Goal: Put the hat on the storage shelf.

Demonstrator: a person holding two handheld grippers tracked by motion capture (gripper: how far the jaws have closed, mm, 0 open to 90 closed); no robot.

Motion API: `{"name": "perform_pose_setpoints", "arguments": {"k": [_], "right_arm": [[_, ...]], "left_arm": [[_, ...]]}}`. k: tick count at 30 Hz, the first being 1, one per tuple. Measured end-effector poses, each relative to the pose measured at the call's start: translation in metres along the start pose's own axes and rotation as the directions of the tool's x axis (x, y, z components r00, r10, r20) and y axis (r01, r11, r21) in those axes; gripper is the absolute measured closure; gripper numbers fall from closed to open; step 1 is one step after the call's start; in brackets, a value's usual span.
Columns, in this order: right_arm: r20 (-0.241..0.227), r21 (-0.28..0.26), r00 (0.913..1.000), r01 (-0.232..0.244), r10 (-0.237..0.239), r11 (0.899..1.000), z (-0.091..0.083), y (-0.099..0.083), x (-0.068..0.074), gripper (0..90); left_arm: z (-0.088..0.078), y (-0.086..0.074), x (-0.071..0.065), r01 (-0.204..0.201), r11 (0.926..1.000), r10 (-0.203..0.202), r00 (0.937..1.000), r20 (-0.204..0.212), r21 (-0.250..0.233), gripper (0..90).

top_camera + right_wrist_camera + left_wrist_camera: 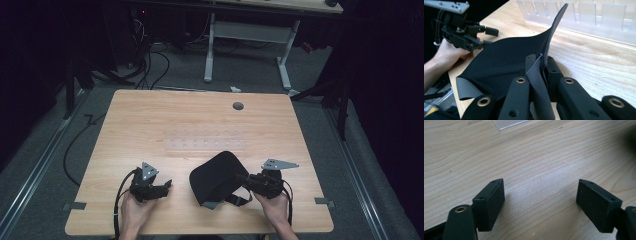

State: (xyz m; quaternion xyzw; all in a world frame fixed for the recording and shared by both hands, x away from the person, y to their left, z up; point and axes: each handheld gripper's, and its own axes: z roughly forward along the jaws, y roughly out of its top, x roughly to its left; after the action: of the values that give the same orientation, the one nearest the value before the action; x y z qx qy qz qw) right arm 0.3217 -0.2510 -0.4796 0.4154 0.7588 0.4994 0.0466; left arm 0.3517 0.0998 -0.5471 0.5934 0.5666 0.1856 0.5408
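Observation:
A black padded fabric piece point(215, 176) with grey lining lies near the front of the wooden table point(150, 120), its right edge lifted. My right gripper point(245, 179) is shut on that edge. In the right gripper view the jaws point(541, 61) pinch the upturned black fabric point(506, 62) and a grey strap point(539, 92) that hangs between them. My left gripper point(167, 186) rests just left of the fabric, open. In the left gripper view it point(540, 195) spans bare wood with nothing between its pads point(490, 202). The left gripper point(489, 37) also appears beyond the fabric in the right gripper view.
A clear plastic slotted rack point(205, 143) lies across the table's middle, behind the fabric, and shows as rack point(584, 17) and rack point(507, 123). A grey grommet point(238, 106) sits near the far edge. A white desk frame point(247, 45) and cables stand on the floor beyond.

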Motion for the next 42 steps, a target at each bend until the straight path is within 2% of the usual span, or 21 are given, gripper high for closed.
{"name": "perform_pose_setpoints", "arguments": {"k": [6, 11, 14, 20, 23, 29, 30, 31, 32, 38, 42], "right_arm": [[0.005, -0.022, 0.9999, -0.012, 0.012, 1.0, -0.005, 0.007, -0.003, 83.9], [0.011, -0.031, 0.9997, -0.022, 0.022, 0.999, -0.007, 0.012, -0.006, 83.9], [0.015, -0.034, 0.9995, -0.026, 0.026, 0.999, -0.008, 0.014, -0.006, 83.8], [0.018, -0.037, 0.999, -0.039, 0.04, 0.999, -0.008, 0.021, -0.008, 83.8], [0.018, -0.04, 0.9991, -0.038, 0.039, 0.998, -0.008, 0.024, -0.008, 83.8], [0.012, -0.034, 0.9989, -0.044, 0.045, 0.998, -0.003, 0.028, -0.009, 83.8], [0.012, -0.033, 0.9988, -0.046, 0.047, 0.998, -0.003, 0.028, -0.009, 83.8], [0.01, -0.029, 0.9986, -0.051, 0.052, 0.998, -0.002, 0.028, -0.01, 83.7], [0.012, -0.029, 0.9985, -0.053, 0.053, 0.998, -0.001, 0.028, -0.01, 83.7], [0.018, -0.025, 0.9983, -0.056, 0.056, 0.998, 0.0, 0.028, -0.01, 83.7], [0.024, -0.015, 0.9981, -0.056, 0.057, 0.998, 0.001, 0.028, -0.011, 83.7]], "left_arm": [[0.0, 0.0, -0.003, -0.028, 0.9995, 0.028, 0.9996, 0.009, -0.012, 26.2], [-0.005, 0.003, -0.016, -0.052, 0.9983, 0.053, 0.9968, 0.059, -0.024, 25.5], [-0.009, 0.006, -0.025, -0.063, 0.9975, 0.066, 0.9926, 0.102, -0.034, 25.1], [-0.018, 0.012, -0.042, -0.065, 0.9961, 0.076, 0.979, 0.19, -0.059, 24.9], [-0.02, 0.014, -0.05, -0.09, 0.9942, 0.101, 0.9714, 0.215, -0.059, 24.7], [-0.021, 0.015, -0.064, -0.106, 0.9915, 0.122, 0.9583, 0.258, -0.076, 23.9], [-0.022, 0.015, -0.067, -0.118, 0.9893, 0.136, 0.955, 0.263, -0.086, 23.8], [-0.023, 0.014, -0.072, -0.132, 0.9867, 0.154, 0.9481, 0.278, -0.094, 24.5], [-0.023, 0.014, -0.072, -0.132, 0.9867, 0.154, 0.9481, 0.278, -0.094, 24.5], [-0.022, 0.014, -0.082, -0.153, 0.9838, 0.174, 0.9385, 0.298, -0.094, 24.5], [-0.022, 0.015, -0.089, -0.166, 0.9808, 0.19, 0.9296, 0.316, -0.102, 24.5]]}}
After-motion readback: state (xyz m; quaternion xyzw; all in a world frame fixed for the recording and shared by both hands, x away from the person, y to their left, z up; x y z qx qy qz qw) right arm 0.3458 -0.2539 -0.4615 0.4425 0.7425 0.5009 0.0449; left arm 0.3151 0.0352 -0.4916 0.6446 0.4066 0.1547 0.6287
